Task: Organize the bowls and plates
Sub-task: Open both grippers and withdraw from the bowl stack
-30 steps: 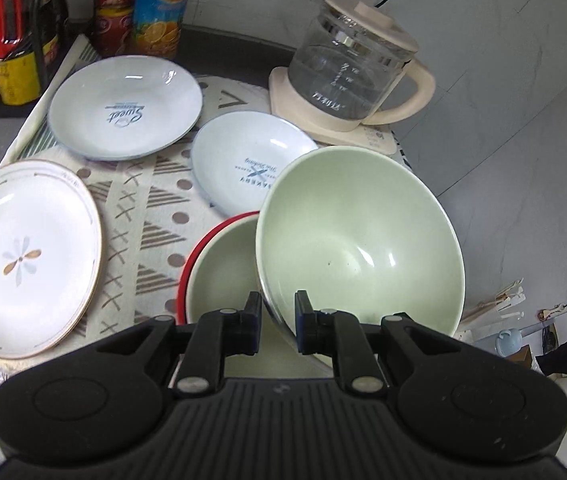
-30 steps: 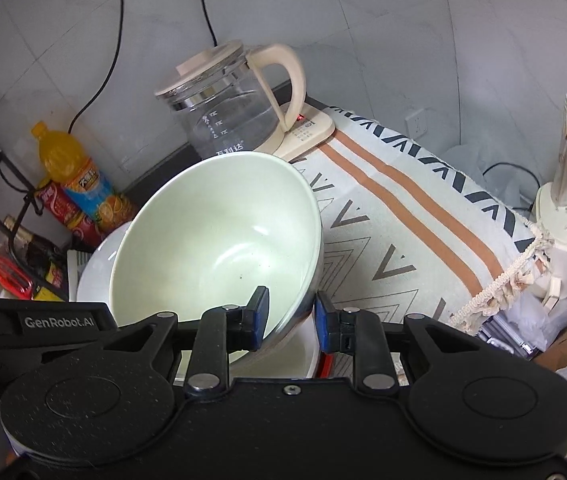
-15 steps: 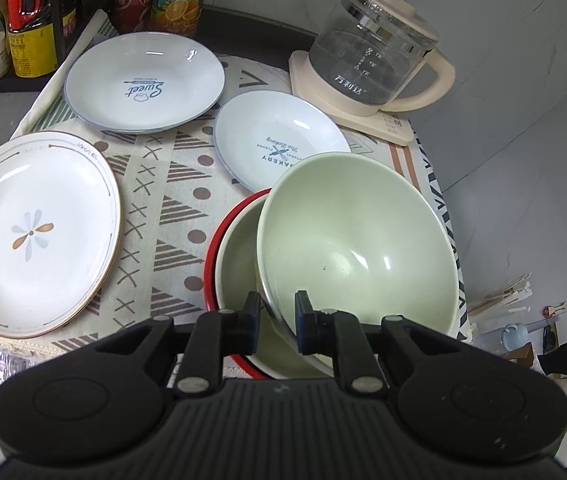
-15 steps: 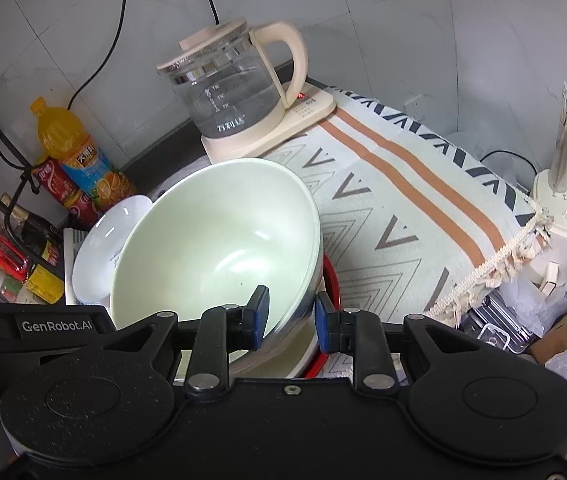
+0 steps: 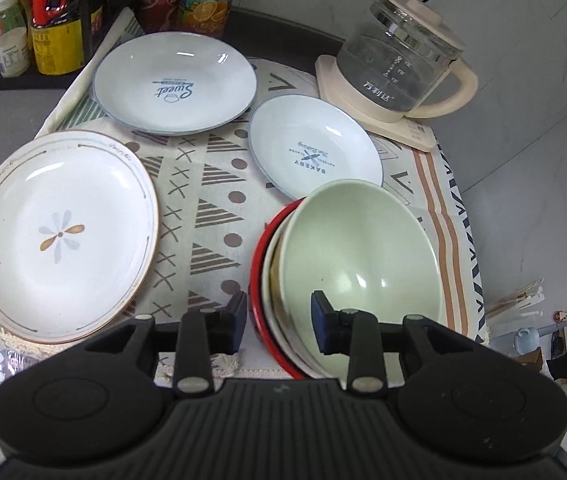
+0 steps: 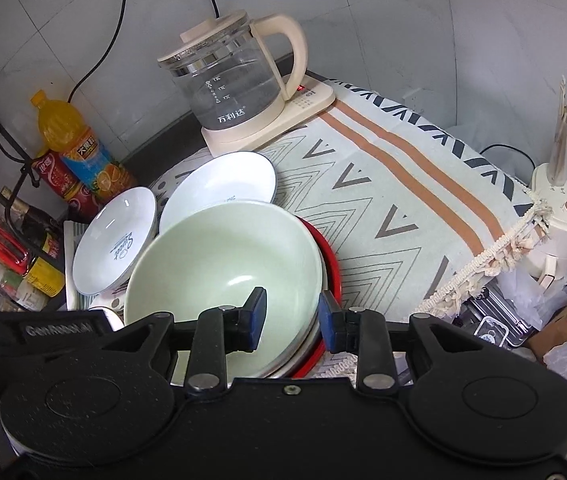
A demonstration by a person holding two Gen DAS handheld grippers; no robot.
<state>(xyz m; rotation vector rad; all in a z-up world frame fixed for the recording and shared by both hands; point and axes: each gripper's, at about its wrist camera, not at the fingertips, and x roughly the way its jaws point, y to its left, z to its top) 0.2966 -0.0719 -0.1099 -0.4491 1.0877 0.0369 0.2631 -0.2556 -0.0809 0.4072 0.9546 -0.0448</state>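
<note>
The large pale green glazed bowl [image 5: 357, 256] is being seen nested in a cream-lined bowl with a red outside [image 5: 261, 264], the pair resting near the front edge of the patterned woven cloth [image 5: 211, 216]; this stacking step is being judged as done, or very nearly so. The left gripper [image 5: 279, 316] is being held astride the near rims of both bowls, and its jaws have just been opening; the pads are standing clear of the rims, so nothing is being gripped. The right gripper [image 6: 292, 316] is being held over the opposite rim of the green bowl [image 6: 223, 276], its jaws likewise just parted, one pad inside and one outside, with a gap showing on both sides, so release is being judged there too.

The plates are being left untouched: a white round plate with a flower motif and brown rim line [image 5: 63, 236], a pale blue plate lettered "Sweet" [image 5: 175, 82] and a smaller pale blue plate lettered "Bakery" [image 5: 315, 156] are lying singly and apart on the cloth. The gathering of these three is being judged as the remaining work, roughly the larger half
</note>
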